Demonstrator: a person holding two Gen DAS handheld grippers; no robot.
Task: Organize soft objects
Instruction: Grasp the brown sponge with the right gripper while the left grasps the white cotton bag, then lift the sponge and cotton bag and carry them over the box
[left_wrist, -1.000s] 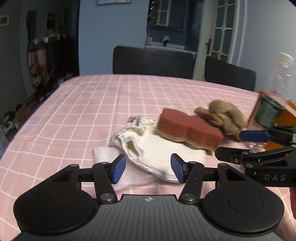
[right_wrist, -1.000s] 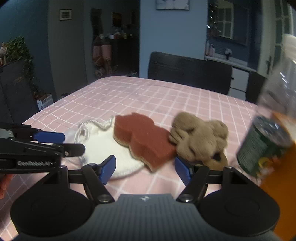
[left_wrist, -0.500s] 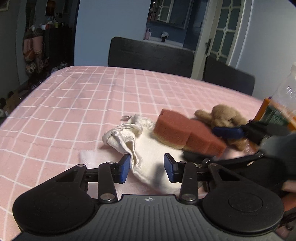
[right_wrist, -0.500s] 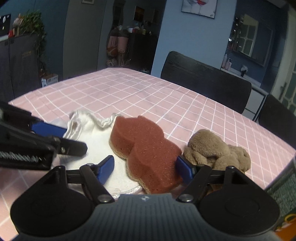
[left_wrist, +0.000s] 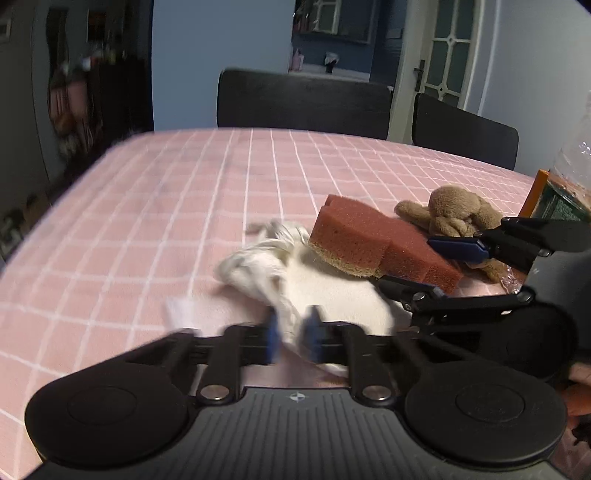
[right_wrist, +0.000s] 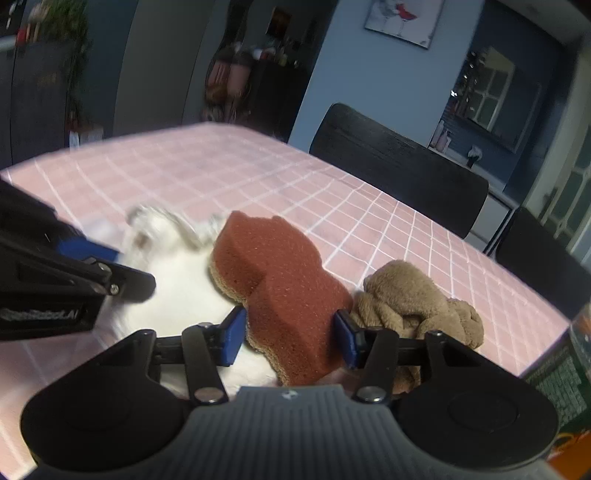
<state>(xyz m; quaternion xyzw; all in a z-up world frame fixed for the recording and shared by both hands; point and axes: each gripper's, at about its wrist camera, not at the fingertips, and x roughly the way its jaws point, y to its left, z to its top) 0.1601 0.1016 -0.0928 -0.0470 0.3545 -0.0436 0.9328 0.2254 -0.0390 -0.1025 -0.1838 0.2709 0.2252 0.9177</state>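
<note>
This is a home dining room: a table (left_wrist: 155, 206) under a pink checked cloth, with dark chairs (left_wrist: 303, 99) drawn up at its far side. Blue walls carry a framed picture (right_wrist: 404, 20), a glazed door (left_wrist: 447, 55) stands behind, and what may be bags hang in the blurred, dim corner (right_wrist: 225, 88).

Far tablecloth (left_wrist: 184, 192) open; right edge crowded: can (right_wrist: 554, 373), likely bottle (left_wrist: 576, 155).

Porous foam sponge (right_wrist: 284, 288); fuzzy plush toy (right_wrist: 410, 302); white cloth pouch (left_wrist: 332, 295).
</note>
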